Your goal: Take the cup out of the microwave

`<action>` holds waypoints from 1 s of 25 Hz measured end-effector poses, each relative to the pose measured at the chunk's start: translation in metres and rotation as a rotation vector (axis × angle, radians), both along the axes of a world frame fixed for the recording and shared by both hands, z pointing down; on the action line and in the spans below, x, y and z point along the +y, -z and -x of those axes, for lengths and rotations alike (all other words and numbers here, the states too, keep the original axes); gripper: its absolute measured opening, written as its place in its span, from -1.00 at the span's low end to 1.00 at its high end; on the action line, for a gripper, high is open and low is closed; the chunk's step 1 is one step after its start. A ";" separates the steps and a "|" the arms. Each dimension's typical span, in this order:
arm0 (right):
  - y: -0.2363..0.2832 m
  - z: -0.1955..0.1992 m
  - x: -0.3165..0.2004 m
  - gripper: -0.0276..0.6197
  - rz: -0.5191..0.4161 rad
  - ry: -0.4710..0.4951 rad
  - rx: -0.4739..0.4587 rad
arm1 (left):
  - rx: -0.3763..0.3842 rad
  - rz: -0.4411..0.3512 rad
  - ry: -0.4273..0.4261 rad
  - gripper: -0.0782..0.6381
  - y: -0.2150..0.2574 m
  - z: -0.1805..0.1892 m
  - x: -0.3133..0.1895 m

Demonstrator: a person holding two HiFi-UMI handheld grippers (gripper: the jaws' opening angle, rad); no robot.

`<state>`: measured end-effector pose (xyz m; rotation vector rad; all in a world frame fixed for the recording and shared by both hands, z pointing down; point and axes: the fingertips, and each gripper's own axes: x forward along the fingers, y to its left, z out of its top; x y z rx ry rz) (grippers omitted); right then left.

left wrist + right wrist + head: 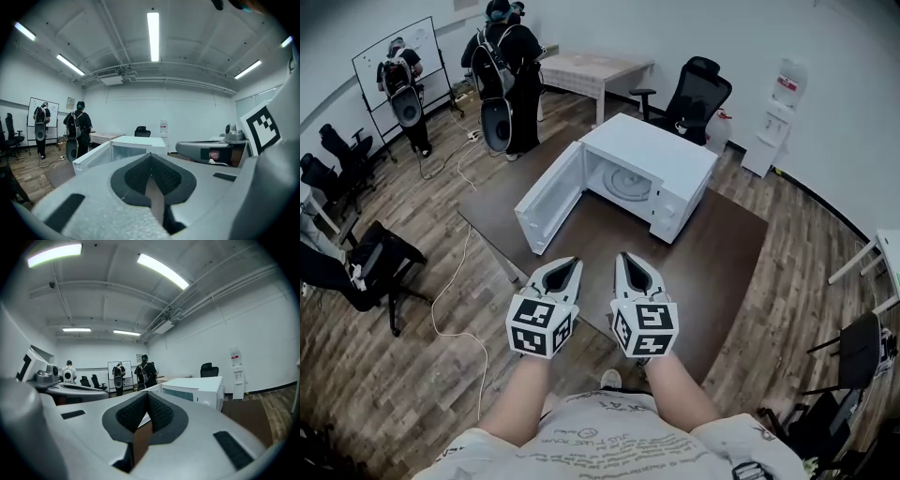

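A: Office room, wood-plank floor (pixel 422 234), dark brown table (pixel 722 253) in the middle. Any sign of the cup?

B: Not made out in any view. Only a round turntable (pixel 628 183) visible inside the open cavity of the white microwave (pixel 661 155), standing on the table well ahead of both grippers.

A: And the door?

B: Door (pixel 546 199) swung wide open, hinged on the left gripper's side. Free edge reaching back toward the left gripper (pixel 567 266), near it but apart.

A: Jaws?

B: Left gripper: pressed together, nothing between. Right gripper (pixel 628 261): likewise closed to a point, empty. Held just beside each other over the near part of the table, both aimed at the microwave, roughly level. Marker cube (pixel 539 325) at the rear of each, bare forearms (pixel 520 403) behind.

A: Touching anything?

B: Nothing. Clear of the table top, clear of the door.

A: Further out?

B: Beyond the microwave, toward the right gripper's side: a black office chair (pixel 698 94), then a white water dispenser (pixel 773 117) against the wall. Beyond and toward the left gripper's side: a pale table (pixel 591 67), two people (pixel 506 66) with backpacks, one of them beside a whiteboard (pixel 389 47). More black chairs (pixel 342 155) far out on the left gripper's side, with a white cable (pixel 455 281) trailing across the floor there.
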<state>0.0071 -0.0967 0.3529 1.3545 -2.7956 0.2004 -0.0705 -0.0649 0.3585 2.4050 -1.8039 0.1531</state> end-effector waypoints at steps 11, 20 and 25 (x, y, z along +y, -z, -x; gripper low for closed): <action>-0.019 -0.026 -0.084 -0.88 0.058 -0.022 0.014 | 0.013 0.056 -0.012 -0.75 -0.023 -0.015 -0.093; -0.038 -0.026 -0.117 -0.88 0.100 -0.042 0.043 | 0.029 0.056 -0.014 -0.75 -0.042 -0.004 -0.143; -0.046 -0.021 -0.133 -0.88 0.119 -0.072 0.065 | 0.051 0.052 -0.018 -0.75 -0.054 0.009 -0.172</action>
